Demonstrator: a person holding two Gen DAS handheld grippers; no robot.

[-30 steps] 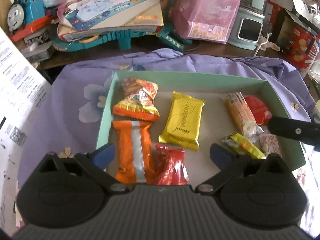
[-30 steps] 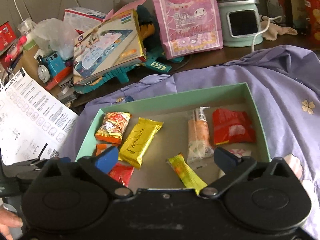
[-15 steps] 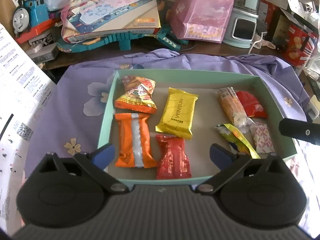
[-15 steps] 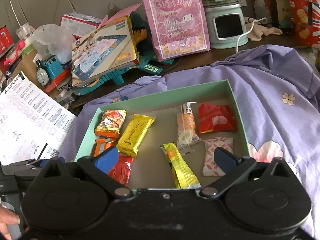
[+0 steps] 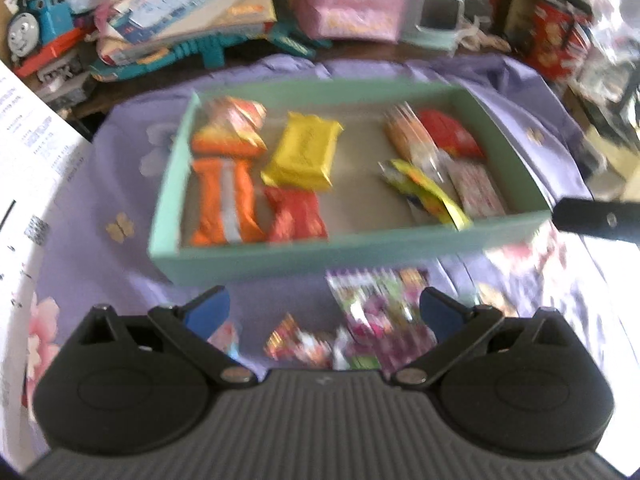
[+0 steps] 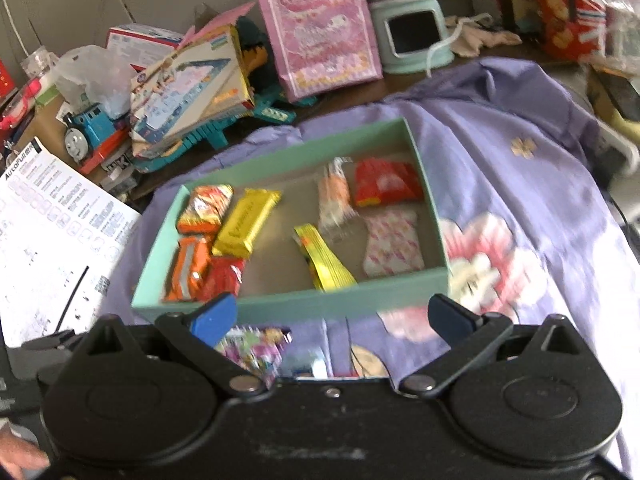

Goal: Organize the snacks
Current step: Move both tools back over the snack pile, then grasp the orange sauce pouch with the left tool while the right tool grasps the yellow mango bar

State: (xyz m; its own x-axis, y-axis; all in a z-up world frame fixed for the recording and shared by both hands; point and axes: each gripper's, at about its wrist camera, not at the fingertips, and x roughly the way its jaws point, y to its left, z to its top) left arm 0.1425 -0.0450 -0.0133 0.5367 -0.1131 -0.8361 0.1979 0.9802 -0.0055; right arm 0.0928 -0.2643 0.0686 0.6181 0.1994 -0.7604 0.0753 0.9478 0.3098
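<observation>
A mint-green box [image 5: 352,254] [image 6: 340,304] on a purple flowered cloth holds several snacks: an orange bar [image 5: 226,204], a yellow pack [image 5: 304,156] [image 6: 244,220], a red pack [image 5: 296,218], a yellow-green strip [image 6: 326,260], a pink-patterned pack [image 6: 392,240]. In front of the box lie a purple-green candy pack [image 5: 376,312] [image 6: 252,350] and a small red-yellow wrapper [image 5: 292,342]. My left gripper [image 5: 324,312] hangs open above these loose snacks. My right gripper [image 6: 334,318] is open near the box's front wall, holding nothing. Both views are blurred.
Behind the box are a blue toy train [image 6: 90,132], a game box [image 6: 192,92], a pink gift bag [image 6: 320,28] and a mint appliance [image 6: 412,32]. A white printed sheet [image 6: 48,236] lies at the left. A hand [image 6: 20,452] shows bottom left.
Both grippers have pulled back from the box. The box now sits farther away, and loose snacks on the cloth in front of it have come into view.
</observation>
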